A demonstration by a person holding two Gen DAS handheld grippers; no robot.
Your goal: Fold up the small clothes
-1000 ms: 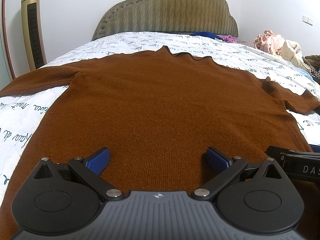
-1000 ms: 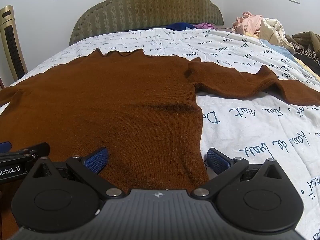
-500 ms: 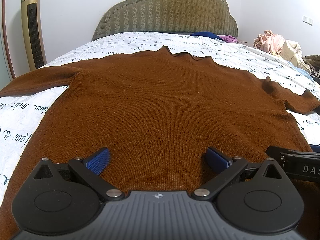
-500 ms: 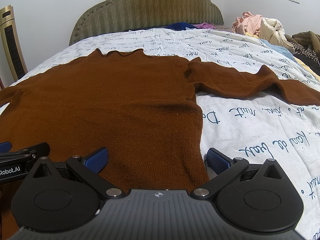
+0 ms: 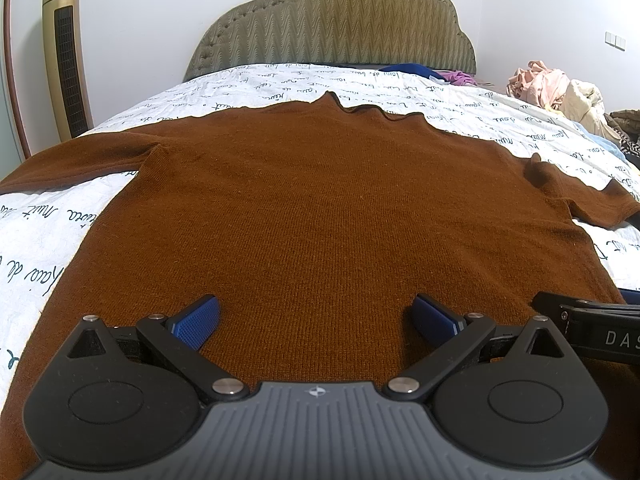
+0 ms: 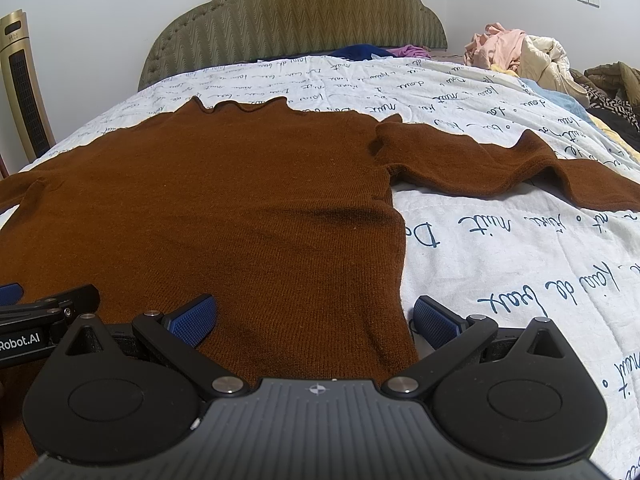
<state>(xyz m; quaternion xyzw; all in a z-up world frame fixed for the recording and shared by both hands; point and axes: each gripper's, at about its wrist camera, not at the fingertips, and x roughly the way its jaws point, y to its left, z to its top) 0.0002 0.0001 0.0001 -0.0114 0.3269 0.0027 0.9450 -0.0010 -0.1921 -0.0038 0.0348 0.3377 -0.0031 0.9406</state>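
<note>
left wrist view showed nothing had moved: sweater stayed flat on the bed, both grippers' jaws wide over its near hem, folding unstarted.

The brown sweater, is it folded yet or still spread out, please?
Spread flat: the brown sweater lies open on the bed, both sleeves extended sideways.

Your left gripper and right gripper look the same: a grey ribbed housing with a small compass-like mark, two black round discs, black link arms fixed with silver screws, and blue textured finger pads. White lettering reads "DAS" on one side body, "Robot.AI" on the other
</note>
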